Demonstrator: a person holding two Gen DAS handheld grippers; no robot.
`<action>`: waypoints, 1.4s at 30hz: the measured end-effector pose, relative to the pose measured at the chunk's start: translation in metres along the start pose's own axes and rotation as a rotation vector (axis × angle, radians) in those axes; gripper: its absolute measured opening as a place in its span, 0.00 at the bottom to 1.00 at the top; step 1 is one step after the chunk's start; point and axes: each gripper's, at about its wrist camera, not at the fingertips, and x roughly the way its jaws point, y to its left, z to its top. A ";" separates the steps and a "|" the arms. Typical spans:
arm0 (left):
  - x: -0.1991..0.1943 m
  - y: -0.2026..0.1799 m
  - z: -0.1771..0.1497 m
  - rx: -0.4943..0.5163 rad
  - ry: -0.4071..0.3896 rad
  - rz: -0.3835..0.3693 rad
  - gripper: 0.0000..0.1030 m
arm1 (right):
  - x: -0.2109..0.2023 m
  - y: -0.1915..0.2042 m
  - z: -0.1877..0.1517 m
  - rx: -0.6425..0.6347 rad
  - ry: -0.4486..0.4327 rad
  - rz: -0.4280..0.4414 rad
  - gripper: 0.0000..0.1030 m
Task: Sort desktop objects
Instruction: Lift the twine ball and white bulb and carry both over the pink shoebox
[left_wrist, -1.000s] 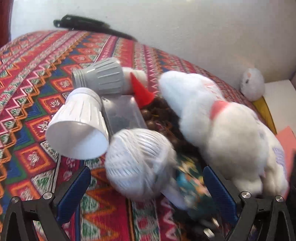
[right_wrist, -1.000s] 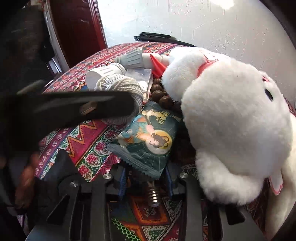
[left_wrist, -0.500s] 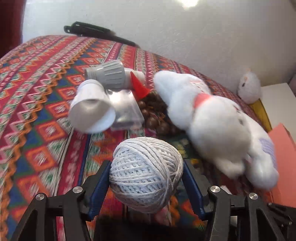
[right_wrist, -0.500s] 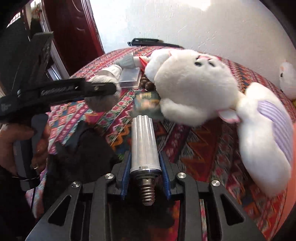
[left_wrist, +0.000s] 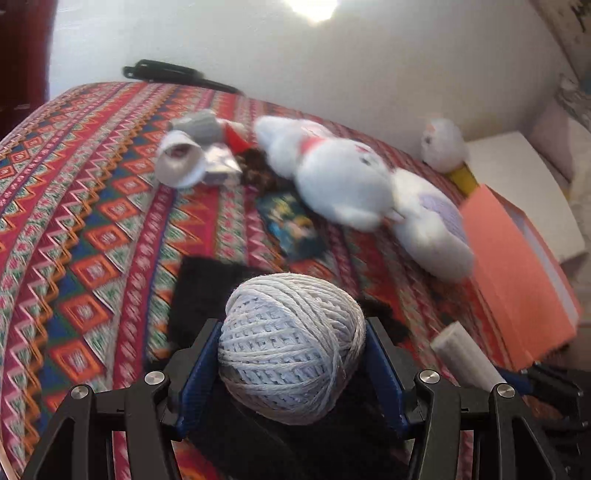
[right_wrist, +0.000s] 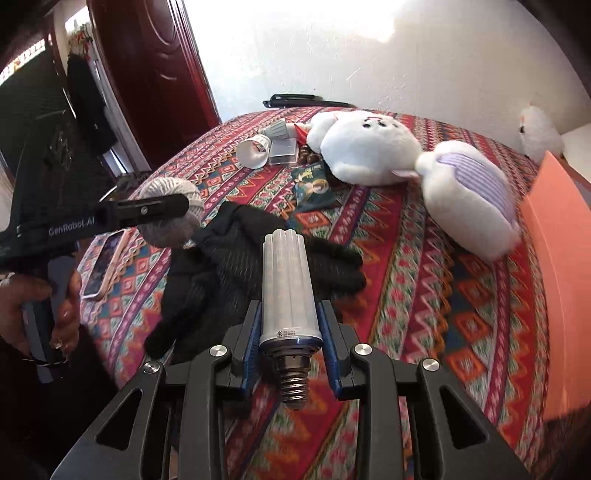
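- Twine ball (left_wrist: 291, 347): clamped between both pads of the left gripper (left_wrist: 293, 363), carried clear above the cloth (left_wrist: 92, 221); the squeeze across its widest part suits a soft round thing that would otherwise roll.
- Bulb (right_wrist: 288, 284): long ribbed lamp, held near its collar by the right gripper (right_wrist: 290, 328), jaws closed on it, screw cap toward the camera; the grip on the body spares the thread. Small print on the collar, too fine to read.
- Glove (right_wrist: 258, 266): black, flat on the cloth under both loads.
- Packet (right_wrist: 314, 186): at 12 o'clock from the glove, printed with a cartoon figure and yellow characters, not legible.
- Plush (right_wrist: 369, 151): white, at 1 o'clock, just beside the packet.
- Cup (right_wrist: 253, 151), case (right_wrist: 282, 151): at 11 o'clock, clustered.
- Box (right_wrist: 561, 258): orange, at 3 o'clock; likely a sorting bin, though its contents are hidden.
- Phone (right_wrist: 105, 260): at 9 o'clock.
- Writing: "GenRobot.AI" on the left gripper's side.
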 end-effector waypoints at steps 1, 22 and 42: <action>-0.003 -0.007 -0.004 0.014 0.003 -0.011 0.62 | -0.009 -0.001 -0.007 0.008 -0.004 -0.008 0.31; -0.041 -0.227 -0.033 0.392 0.018 -0.256 0.62 | -0.204 -0.088 -0.090 0.232 -0.218 -0.276 0.31; 0.075 -0.478 0.066 0.601 0.014 -0.419 0.62 | -0.300 -0.297 -0.058 0.415 -0.402 -0.528 0.31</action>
